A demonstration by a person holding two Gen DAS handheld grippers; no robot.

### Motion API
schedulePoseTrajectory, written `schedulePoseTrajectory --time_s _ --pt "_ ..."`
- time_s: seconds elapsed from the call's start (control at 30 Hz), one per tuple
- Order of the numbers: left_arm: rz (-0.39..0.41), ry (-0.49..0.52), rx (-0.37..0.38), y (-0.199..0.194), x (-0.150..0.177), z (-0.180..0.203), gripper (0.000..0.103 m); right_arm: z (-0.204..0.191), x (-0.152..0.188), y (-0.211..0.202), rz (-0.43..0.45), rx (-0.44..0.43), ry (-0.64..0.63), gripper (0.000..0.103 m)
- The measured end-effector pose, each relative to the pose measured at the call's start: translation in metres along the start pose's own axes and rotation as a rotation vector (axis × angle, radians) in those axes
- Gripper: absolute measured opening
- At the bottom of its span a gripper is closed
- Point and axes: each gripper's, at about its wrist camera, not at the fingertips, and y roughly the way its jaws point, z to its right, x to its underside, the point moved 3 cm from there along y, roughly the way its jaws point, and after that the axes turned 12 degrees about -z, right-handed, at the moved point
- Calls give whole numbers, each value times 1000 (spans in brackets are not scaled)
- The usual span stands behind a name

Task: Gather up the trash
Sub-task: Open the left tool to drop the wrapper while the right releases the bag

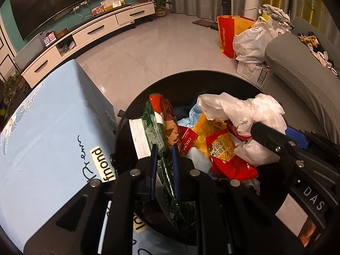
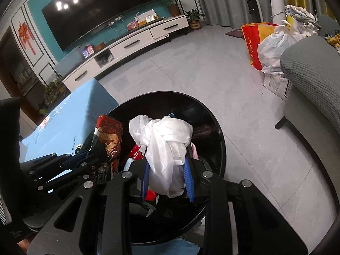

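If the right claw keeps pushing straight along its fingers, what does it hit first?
Likely the trash pile in the black bin. The right claw, shut on the white bag, points down into it; depth is unclear.

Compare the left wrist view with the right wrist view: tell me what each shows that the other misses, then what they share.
Only the left wrist view shows the yellow and red snack wrappers piled in the black bin, and the printed lettering on the blue table cover.

Only the right wrist view shows the red wall ornament beside the TV and the bin's far rim clear of trash.

Both show the left gripper shut on the green snack bag, the right gripper shut on the white plastic bag, and the black bin.
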Motion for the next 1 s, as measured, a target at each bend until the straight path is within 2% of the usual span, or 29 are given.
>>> schedulePoseTrajectory --time_s 0.43,0.57,0.87,1.0 --pt "-12 -8 -8 5 0 -2 14 -8 -4 11 -22 29 -26 29" --pt "-15 -4 -12 7 -1 -3 14 -7 -5 12 -24 37 -31 33" --pt "-20 -4 -21 10 0 -3 16 -8 -5 12 -22 43 -28 34" --pt "-20 -4 -25 10 1 -6 16 -5 -6 13 -24 44 -25 39"
